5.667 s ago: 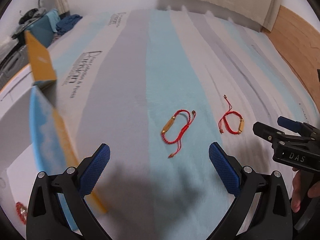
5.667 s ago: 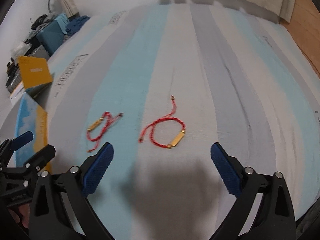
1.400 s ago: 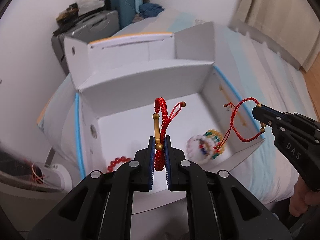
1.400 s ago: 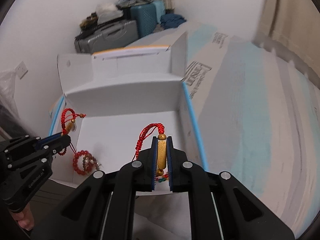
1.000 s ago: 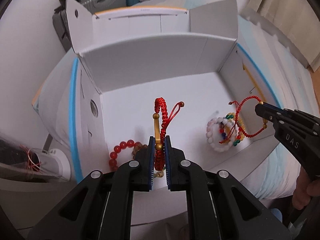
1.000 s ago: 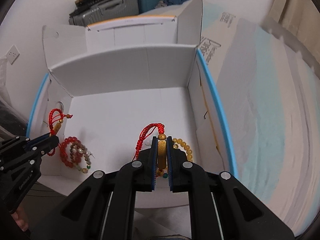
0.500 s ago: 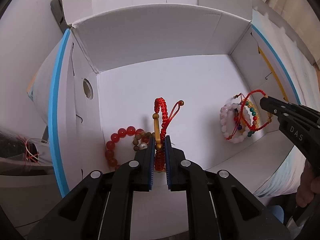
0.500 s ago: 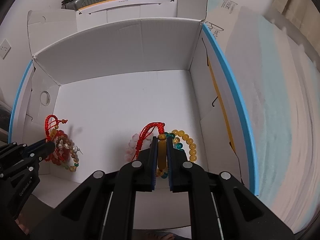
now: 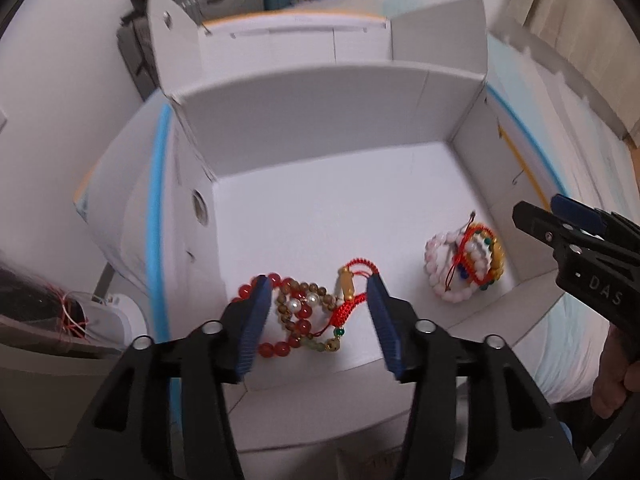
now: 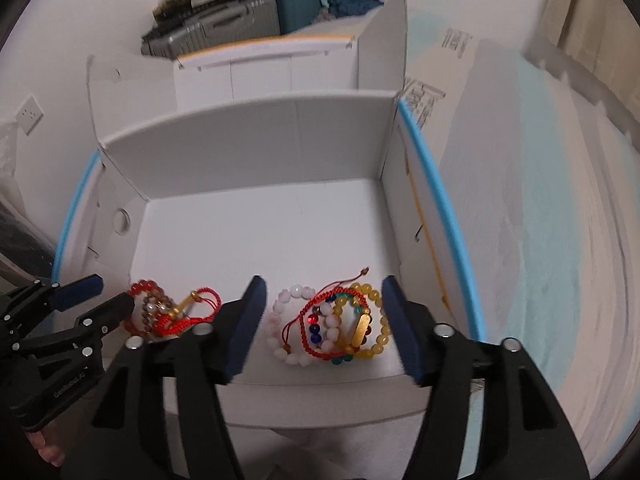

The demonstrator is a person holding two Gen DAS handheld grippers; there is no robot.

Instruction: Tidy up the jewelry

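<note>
Seen from the left wrist, the left gripper is at 6 o'clock, its jaws parting and gripping nothing. Between the blue pads, on the white floor of the box, lies a red cord bracelet with a gold bar. It rests on the right edge of a heap of red and brown beaded bracelets; the frame is slightly blurred, so whether the cord brushes the right pad is hard to tell. At 3 o'clock the right gripper reaches in over the box's right wall, with part of a hand below it. Just left of its tips sits a second heap of pink, white and yellow bead bracelets.

From the right wrist, the right gripper is likewise at 6 o'clock with jaws spreading and nothing clasped. Its own red cord bracelet, gold bar included, lies on top of the pink, white and yellow bead bracelets between the pads, apart from both. At 9 o'clock the left gripper is seen side-on, tips just beside the red and brown beaded bracelets.

Farther off, at 12 o'clock, the box's far wall and raised flaps stand; beyond them suitcases line the room wall. At 3 o'clock a striped bed cover stretches away.
</note>
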